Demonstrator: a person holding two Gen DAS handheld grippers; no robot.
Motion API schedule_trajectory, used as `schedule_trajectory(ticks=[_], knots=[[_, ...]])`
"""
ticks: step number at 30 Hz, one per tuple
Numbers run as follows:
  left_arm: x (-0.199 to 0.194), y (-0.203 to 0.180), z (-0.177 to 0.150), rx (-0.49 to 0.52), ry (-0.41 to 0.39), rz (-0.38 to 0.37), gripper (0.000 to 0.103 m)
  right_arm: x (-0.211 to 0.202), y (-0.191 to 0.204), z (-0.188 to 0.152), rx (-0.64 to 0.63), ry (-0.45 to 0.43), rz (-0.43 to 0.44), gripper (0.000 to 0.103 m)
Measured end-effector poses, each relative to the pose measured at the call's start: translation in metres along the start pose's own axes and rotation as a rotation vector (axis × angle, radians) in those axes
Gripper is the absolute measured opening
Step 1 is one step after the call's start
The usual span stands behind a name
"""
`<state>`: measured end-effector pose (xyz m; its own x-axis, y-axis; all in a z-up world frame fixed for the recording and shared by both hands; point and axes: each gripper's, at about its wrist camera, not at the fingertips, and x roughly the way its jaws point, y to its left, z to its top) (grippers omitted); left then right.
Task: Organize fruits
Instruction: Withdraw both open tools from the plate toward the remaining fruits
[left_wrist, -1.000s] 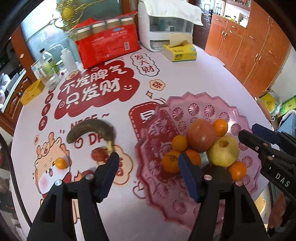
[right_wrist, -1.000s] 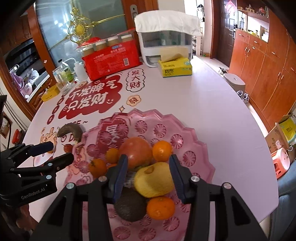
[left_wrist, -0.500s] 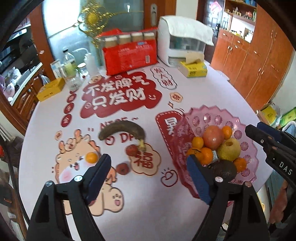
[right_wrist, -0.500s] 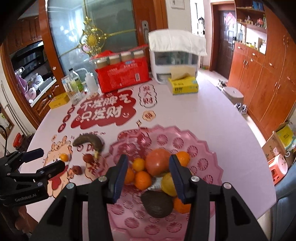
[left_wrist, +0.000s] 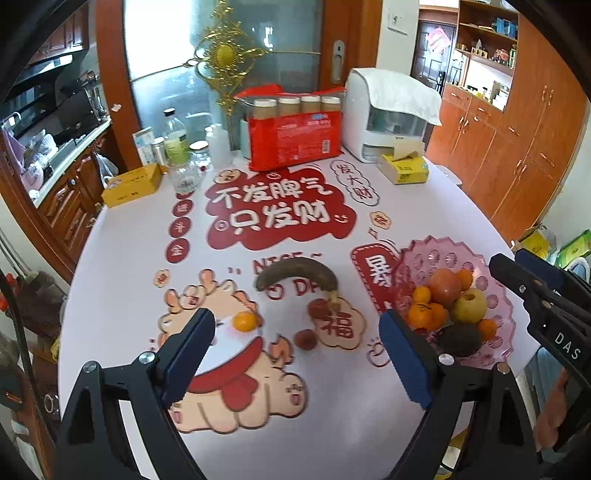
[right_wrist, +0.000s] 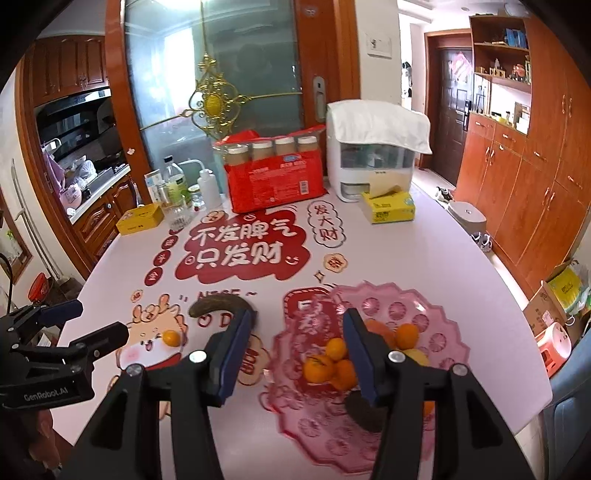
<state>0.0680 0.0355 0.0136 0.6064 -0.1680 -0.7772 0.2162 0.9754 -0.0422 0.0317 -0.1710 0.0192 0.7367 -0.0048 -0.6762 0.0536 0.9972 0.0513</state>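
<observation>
A pink scalloped plate (left_wrist: 495, 299) at the table's right holds several oranges, a red apple (left_wrist: 444, 287), a yellow pear (left_wrist: 470, 305) and a dark avocado (left_wrist: 459, 339). It also shows in the right wrist view (right_wrist: 439, 328). Loose on the table lie a brown banana (left_wrist: 299, 272), a small orange (left_wrist: 245, 321) and two red lychees (left_wrist: 306, 338). My left gripper (left_wrist: 295, 343) is open and empty, raised above the table's near side. My right gripper (right_wrist: 295, 343) is open and empty, raised above the plate's left edge.
At the back stand a red drink pack (left_wrist: 295, 140), a white appliance (left_wrist: 391, 114), a yellow tissue box (left_wrist: 404, 169), bottles (left_wrist: 175, 144) and a yellow box (left_wrist: 131, 185). The table edge runs close on the right, by the wooden cabinets (left_wrist: 517, 140).
Both grippers have lifted up and pulled back from the plate. The right gripper no longer brackets the pear. The left view now takes in the whole table. Fruit has not moved.
</observation>
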Motion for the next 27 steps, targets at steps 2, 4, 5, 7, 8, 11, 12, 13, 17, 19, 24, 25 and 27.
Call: schedule_trajectory(ticks=[2,4,5,7,8,11,12,13,17,19,24,25,27], knots=[[-0.005,0.013,0.0,-0.001,-0.008,0.007,0.09,-0.001,0.014,0.001,-0.007,-0.007,0.001,0.053],[-0.008,0.024,0.0,-0.003,-0.013,0.013,0.09,-0.001,0.028,0.003,-0.014,-0.011,0.008,0.053],[-0.009,0.03,0.0,-0.004,-0.014,0.016,0.09,-0.001,0.035,0.003,-0.019,-0.011,0.01,0.053],[-0.01,0.043,0.0,-0.004,-0.018,0.023,0.09,0.001,0.05,0.003,-0.027,-0.01,0.014,0.053],[-0.01,0.05,0.0,-0.004,-0.017,0.027,0.09,0.003,0.055,0.002,-0.03,-0.007,0.015,0.053],[-0.005,0.068,0.001,-0.005,-0.01,0.032,0.09,0.01,0.073,0.0,-0.031,0.006,0.017,0.053],[-0.003,0.073,0.001,-0.004,-0.007,0.034,0.09,0.013,0.077,-0.001,-0.031,0.012,0.016,0.053],[0.002,0.08,0.002,-0.005,0.0,0.037,0.09,0.018,0.084,-0.003,-0.03,0.022,0.015,0.053],[0.025,0.097,0.004,-0.001,0.034,0.037,0.09,0.039,0.099,-0.01,-0.024,0.066,0.02,0.053],[0.04,0.104,0.004,0.008,0.054,0.03,0.09,0.054,0.106,-0.016,-0.026,0.101,0.026,0.053],[0.089,0.11,-0.002,0.06,0.126,0.002,0.09,0.095,0.12,-0.038,-0.023,0.203,0.048,0.053],[0.103,0.111,-0.004,0.07,0.152,-0.019,0.09,0.102,0.122,-0.043,-0.022,0.222,0.053,0.053],[0.125,0.11,-0.009,0.077,0.202,-0.052,0.09,0.118,0.126,-0.054,-0.024,0.258,0.049,0.053]])
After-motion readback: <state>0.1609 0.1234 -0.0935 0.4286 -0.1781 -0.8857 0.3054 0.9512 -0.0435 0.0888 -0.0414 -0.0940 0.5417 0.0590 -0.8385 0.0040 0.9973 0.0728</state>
